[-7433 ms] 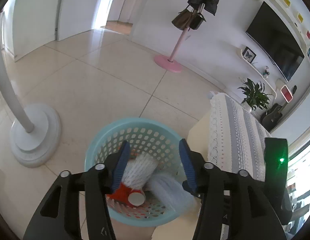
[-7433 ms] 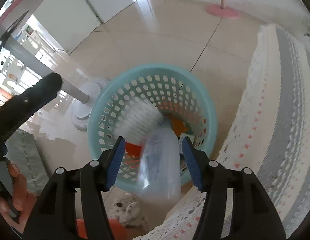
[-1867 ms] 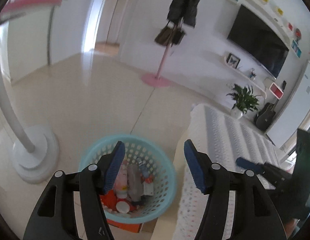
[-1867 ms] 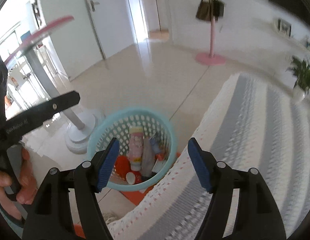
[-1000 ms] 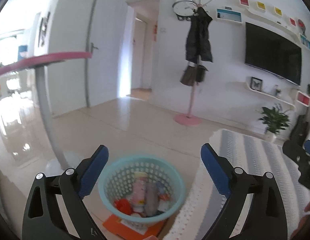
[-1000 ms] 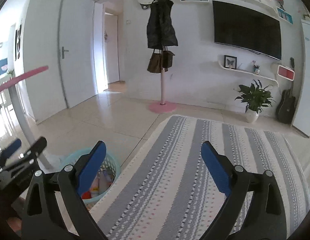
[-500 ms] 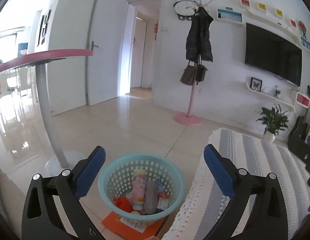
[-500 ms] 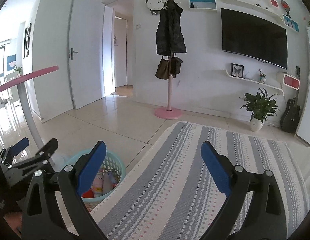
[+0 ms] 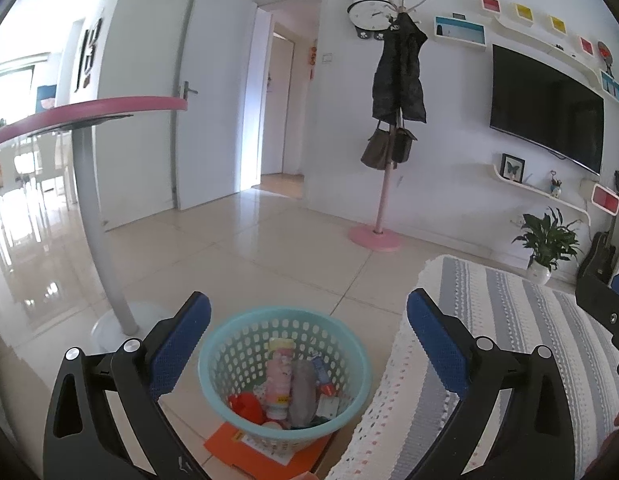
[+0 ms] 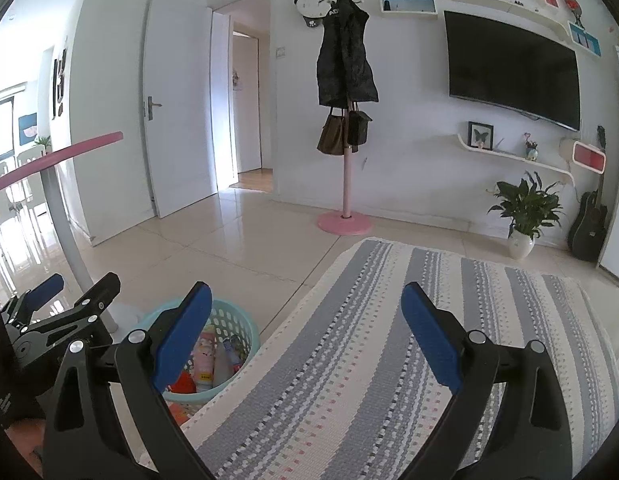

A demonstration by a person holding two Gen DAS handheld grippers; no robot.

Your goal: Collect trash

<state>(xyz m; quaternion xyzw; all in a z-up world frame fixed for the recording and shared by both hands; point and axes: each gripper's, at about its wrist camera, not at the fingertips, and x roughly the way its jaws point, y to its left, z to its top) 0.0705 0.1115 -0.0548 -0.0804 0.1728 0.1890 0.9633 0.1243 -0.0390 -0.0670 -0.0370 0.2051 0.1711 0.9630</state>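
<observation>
Bottle (pink) stands upright in basket.

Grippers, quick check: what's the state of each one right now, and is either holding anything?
Left gripper: open, holding nothing, above the basket.
Right gripper: open, holding nothing, above the striped cloth.

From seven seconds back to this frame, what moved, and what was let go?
Both tongs, left and right, have pulled up and back from the teal basket and opened wide; both are empty. The clear plastic piece seen between the right tongs over the basket earlier is no longer there. A pink bottle and a grey bottle stand in the basket. The basket sits on the floor beside the striped cloth, as before.
</observation>
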